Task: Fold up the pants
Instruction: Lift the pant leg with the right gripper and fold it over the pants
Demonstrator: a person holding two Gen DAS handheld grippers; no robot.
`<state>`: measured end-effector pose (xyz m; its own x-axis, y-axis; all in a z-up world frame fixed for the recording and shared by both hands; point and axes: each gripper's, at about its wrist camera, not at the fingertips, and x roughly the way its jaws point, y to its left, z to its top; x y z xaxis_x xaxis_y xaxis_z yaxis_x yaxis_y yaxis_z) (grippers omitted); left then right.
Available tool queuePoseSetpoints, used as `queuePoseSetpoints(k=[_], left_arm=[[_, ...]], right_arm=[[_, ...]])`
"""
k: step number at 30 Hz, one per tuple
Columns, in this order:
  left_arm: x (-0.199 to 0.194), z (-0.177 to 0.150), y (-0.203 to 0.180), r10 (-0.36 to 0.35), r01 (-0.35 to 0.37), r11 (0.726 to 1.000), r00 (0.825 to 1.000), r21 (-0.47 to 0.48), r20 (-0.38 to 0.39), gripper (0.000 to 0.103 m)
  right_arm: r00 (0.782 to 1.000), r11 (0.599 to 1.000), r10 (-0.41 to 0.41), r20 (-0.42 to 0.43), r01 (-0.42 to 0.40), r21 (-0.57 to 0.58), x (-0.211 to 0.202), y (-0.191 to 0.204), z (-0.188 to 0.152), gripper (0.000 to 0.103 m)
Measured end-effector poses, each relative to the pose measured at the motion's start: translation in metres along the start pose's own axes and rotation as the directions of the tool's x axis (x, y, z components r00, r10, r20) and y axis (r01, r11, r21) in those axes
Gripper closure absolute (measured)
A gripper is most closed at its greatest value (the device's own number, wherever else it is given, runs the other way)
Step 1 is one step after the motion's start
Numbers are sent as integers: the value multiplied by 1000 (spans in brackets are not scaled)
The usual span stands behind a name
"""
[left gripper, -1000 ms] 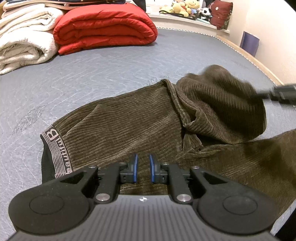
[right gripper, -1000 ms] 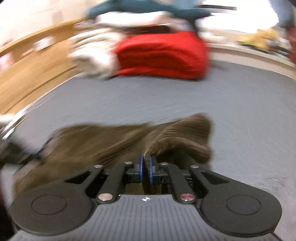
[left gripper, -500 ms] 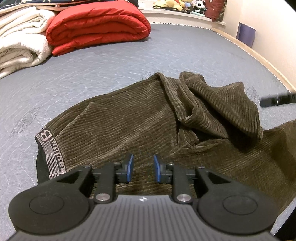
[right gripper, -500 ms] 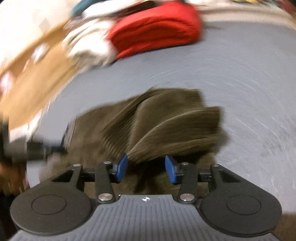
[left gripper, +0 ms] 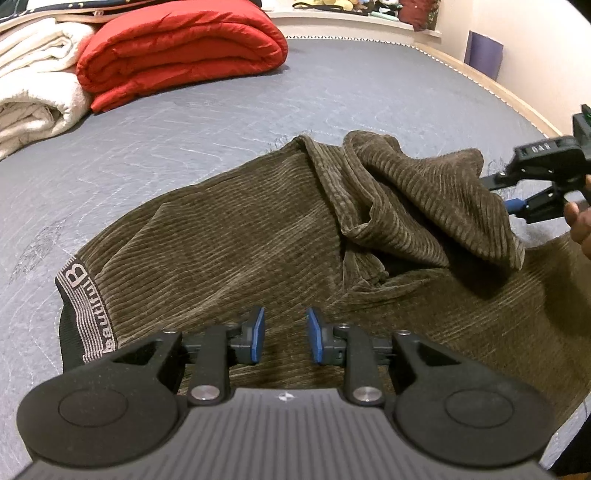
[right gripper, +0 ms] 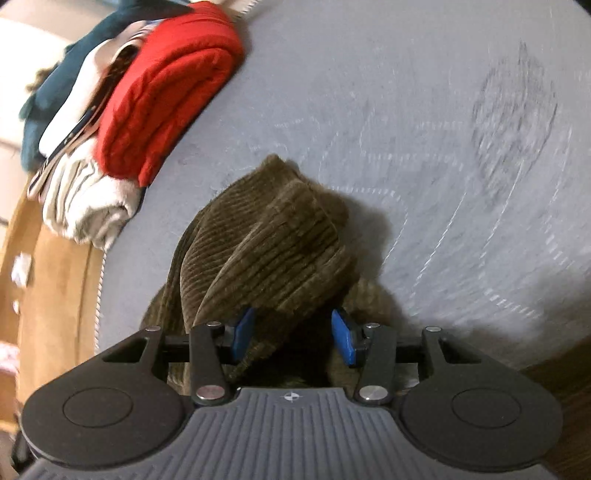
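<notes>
Brown corduroy pants (left gripper: pixel 229 251) lie across the grey mattress (left gripper: pixel 221 129), their lettered waistband (left gripper: pixel 83 314) at the left. One leg is folded back into a loose bunch (left gripper: pixel 424 199) on top. My left gripper (left gripper: pixel 284 338) hovers over the near edge of the pants; its jaws are opening with nothing between them. My right gripper (right gripper: pixel 291 334) is low at the bunched leg end (right gripper: pixel 288 243). Its jaws are opening, and the cloth lies loosely between the blue pads (right gripper: pixel 341 338). In the left wrist view the right gripper (left gripper: pixel 504 192) shows at the right edge, held by a hand (left gripper: pixel 580 225).
A folded red quilt (left gripper: pixel 177 48) and white blankets (left gripper: pixel 33 92) are stacked at the back left of the mattress. Its far edge (left gripper: pixel 498 88) runs along a wall, with plush toys (left gripper: pixel 332 3) on a ledge. In the right wrist view a wooden surface (right gripper: pixel 48 295) lies beyond the mattress's left edge.
My right gripper let go of the leg end, dropped and rolled; the lifted fold sank onto the pants. My left gripper's jaws spread wider.
</notes>
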<state>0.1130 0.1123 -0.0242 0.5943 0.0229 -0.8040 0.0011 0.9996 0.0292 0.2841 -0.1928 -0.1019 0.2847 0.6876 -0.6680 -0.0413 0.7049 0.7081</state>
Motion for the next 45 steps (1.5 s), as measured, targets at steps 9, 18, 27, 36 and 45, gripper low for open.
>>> queuePoseSetpoints(k=[9,18,27,36,45], left_arm=[[2,3,6,-2,2,1000,1000,-15,5,74],[6,3,4,4,-4,1000,1000,-1,0,74],[12,3,-2,15,-15,1000,1000,21,-6,73],[8,10,0,0,0,1000,1000,-4,19,69],[11,8,-4,6,-6,1000,1000,18,11,67]], right_arm=[[995,993,95,-15,-94,73,24,19,-2,62],[962,976,207,181,-189,-110,0,68,5,103],[988,987,70,134,-49,-151,-14,56,31,97],[1000,990,-2,23,6,-143,-13,29,10,49],[982,986,144,-121,-132,100,29,22,-8,42]])
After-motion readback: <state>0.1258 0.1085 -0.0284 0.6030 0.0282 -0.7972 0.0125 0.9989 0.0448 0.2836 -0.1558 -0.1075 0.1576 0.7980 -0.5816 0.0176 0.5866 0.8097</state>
